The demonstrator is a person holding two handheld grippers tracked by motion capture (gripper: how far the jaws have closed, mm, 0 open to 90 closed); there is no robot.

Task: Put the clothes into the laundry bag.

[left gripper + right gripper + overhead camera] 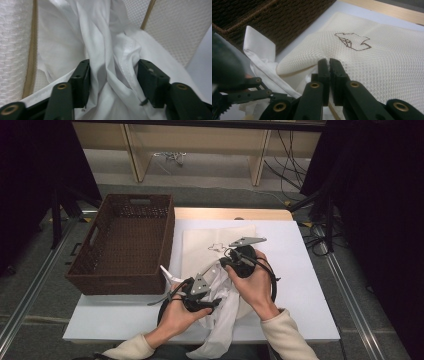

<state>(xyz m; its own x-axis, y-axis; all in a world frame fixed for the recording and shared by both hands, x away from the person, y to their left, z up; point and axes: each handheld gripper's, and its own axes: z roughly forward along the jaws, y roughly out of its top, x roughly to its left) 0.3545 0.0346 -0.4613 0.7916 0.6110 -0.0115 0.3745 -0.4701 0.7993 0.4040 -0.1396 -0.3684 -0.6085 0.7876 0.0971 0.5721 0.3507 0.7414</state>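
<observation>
Two tools are working close together at the near edge of the desk (300, 270) in the high view: the left tool (200, 297) is sitting low among the white cloth (220, 320), the right tool (235, 260) just beyond it at the mesh laundry bag (210, 245), with the wicker basket (120, 245) off to the left.

In the left gripper view, the white cloth (110, 62) is bunching between jaws standing apart, with the bag's zipped opening (32, 50) around it.

In the right gripper view, the right tool (329, 65) is pinching the mesh laundry bag (374, 65) by its edge, jaws together, so the opening lies ahead of the left tool.
</observation>
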